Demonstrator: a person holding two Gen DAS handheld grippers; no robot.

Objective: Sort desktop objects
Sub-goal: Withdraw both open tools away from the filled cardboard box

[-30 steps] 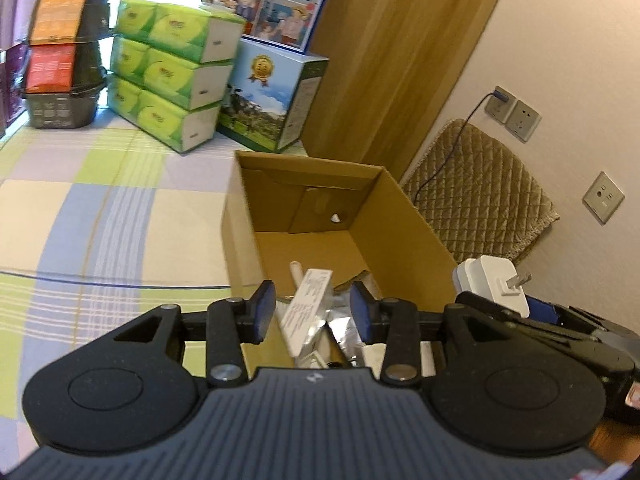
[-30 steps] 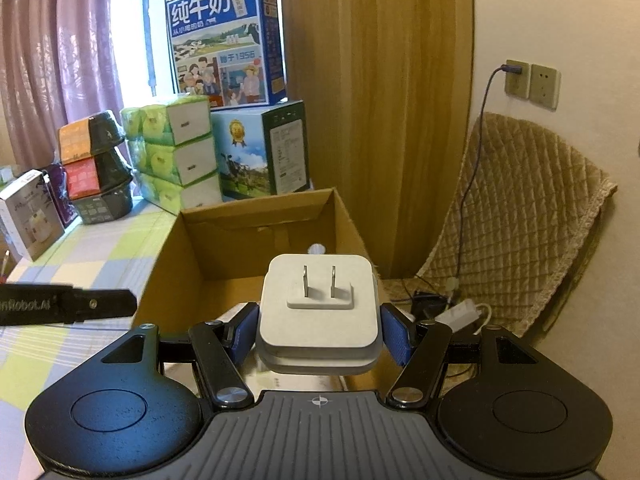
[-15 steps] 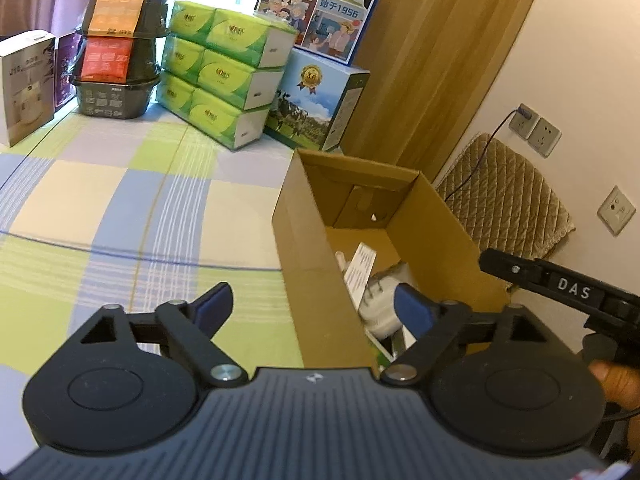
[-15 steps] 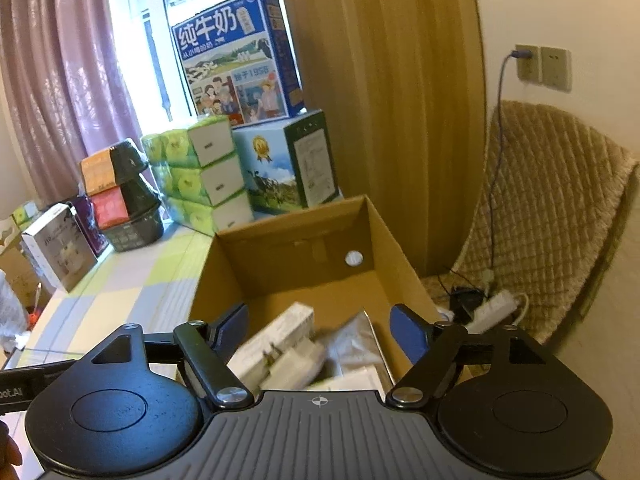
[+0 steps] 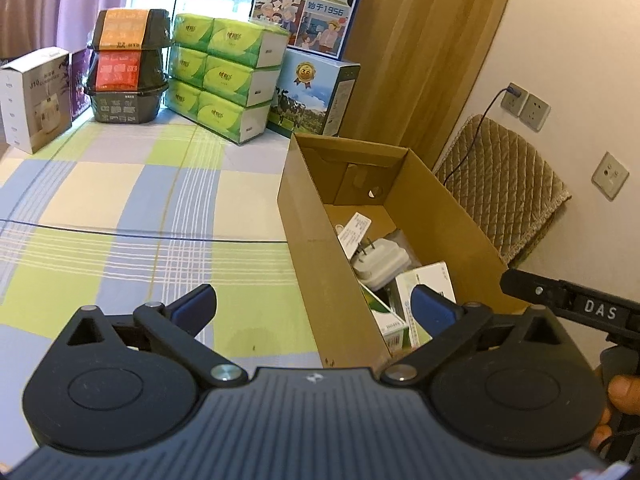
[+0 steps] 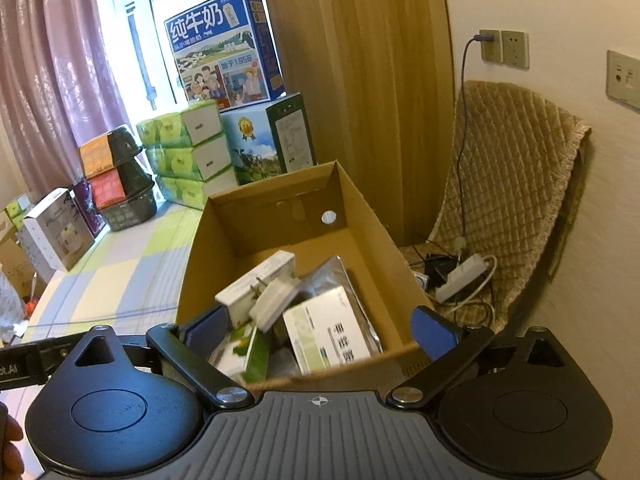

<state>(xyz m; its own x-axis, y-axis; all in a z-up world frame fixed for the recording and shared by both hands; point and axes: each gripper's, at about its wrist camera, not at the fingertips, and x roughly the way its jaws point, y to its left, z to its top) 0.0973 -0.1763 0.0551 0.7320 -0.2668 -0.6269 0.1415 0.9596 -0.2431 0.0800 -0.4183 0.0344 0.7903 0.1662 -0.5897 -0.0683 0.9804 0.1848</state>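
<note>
An open cardboard box (image 5: 308, 216) (image 6: 372, 220) stands at the right edge of the checked tablecloth (image 5: 120, 200). Inside lie a white plug adapter (image 5: 380, 262) (image 6: 274, 296), a long white carton (image 5: 356, 230) (image 6: 256, 284), a white and green carton (image 6: 328, 330) (image 5: 430, 284), a green carton (image 6: 250, 354) and a silver foil pouch (image 6: 340, 276). My left gripper (image 5: 314, 306) is open and empty, straddling the box's near left wall. My right gripper (image 6: 320, 326) is open and empty over the box's near end; its black body (image 5: 568, 308) shows in the left wrist view.
Stacked green tissue packs (image 5: 224, 76), milk cartons (image 5: 312, 92) (image 6: 224, 44), black bowl containers (image 5: 128, 68) and a white appliance box (image 5: 34, 96) line the table's far side. A quilted chair (image 6: 516, 184) with a power strip (image 6: 460, 276) stands right of the box, by the wall.
My right gripper let go of the white plug adapter, which now lies in the box. My left gripper released the long white carton there. Both opened wide and drew back.
</note>
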